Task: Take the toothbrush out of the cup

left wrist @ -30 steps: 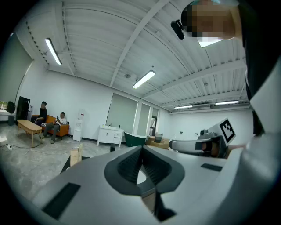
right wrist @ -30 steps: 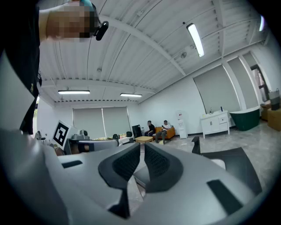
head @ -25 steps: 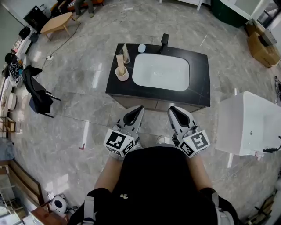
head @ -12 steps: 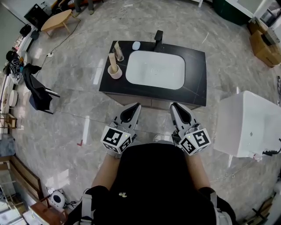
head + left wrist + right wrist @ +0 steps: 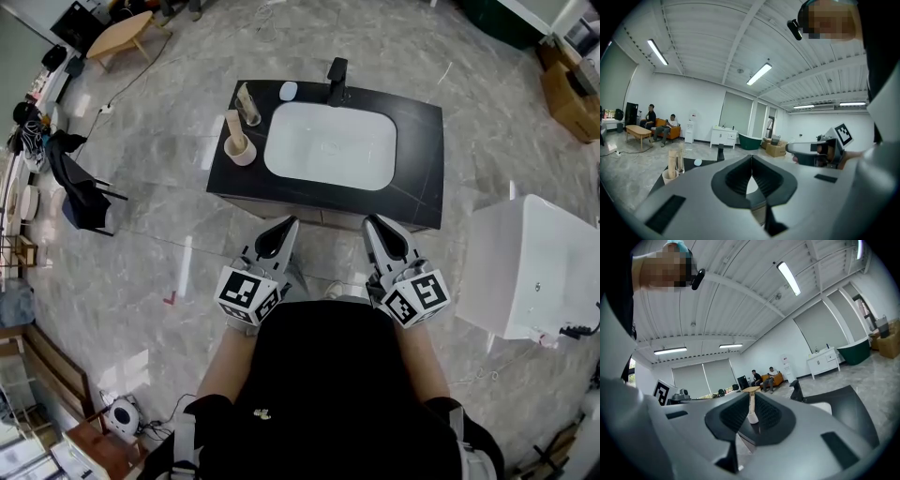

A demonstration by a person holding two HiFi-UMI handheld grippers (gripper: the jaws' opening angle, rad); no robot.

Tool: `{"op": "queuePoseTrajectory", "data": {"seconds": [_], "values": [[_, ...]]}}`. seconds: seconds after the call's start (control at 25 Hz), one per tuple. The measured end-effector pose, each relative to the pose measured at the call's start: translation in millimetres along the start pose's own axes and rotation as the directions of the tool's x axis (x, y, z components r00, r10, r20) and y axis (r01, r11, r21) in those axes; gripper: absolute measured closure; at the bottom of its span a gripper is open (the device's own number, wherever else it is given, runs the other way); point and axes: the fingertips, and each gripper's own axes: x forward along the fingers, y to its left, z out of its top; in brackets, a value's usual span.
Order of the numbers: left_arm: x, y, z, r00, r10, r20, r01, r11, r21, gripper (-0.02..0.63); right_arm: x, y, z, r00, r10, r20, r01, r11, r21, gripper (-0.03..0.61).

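Left gripper (image 5: pixel 287 225) and right gripper (image 5: pixel 370 223) are held pressed together, empty, short of the black vanity (image 5: pixel 422 178), where what seems the toothbrush (image 5: pixel 233 127) is stood in the cup (image 5: pixel 241 154) near its left end.

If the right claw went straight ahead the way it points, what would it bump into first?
Probably the cup holding the toothbrush: it lines up just beyond the shut right claw, though depth is hard to judge.
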Motion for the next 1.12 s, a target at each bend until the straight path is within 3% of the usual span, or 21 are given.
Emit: {"op": "queuePoseTrajectory", "data": {"seconds": [0.24,0.64,1.12], "values": [[16.9,49.8,6.4,1.0,-0.004,0.001,0.004,1.0,-0.019,0.591,47.6,-6.1,0.9,1.0,-0.021,-0.017,0.021,1.0,-0.008,0.526],[41.4,177.7,30.6,0.999,-0.036,0.001,0.036,0.998,-0.053,0.591,161.3,1.1,6.5,0.996,-0.085,-0.039,0.083,0.996,-0.036,0.526],[52.5,291.3,44.6,0.996,-0.083,-0.018,0.082,0.996,-0.046,0.591,263.8,23.7,3.7,0.986,-0.163,-0.041,0.158,0.983,-0.095,0.526]]}}
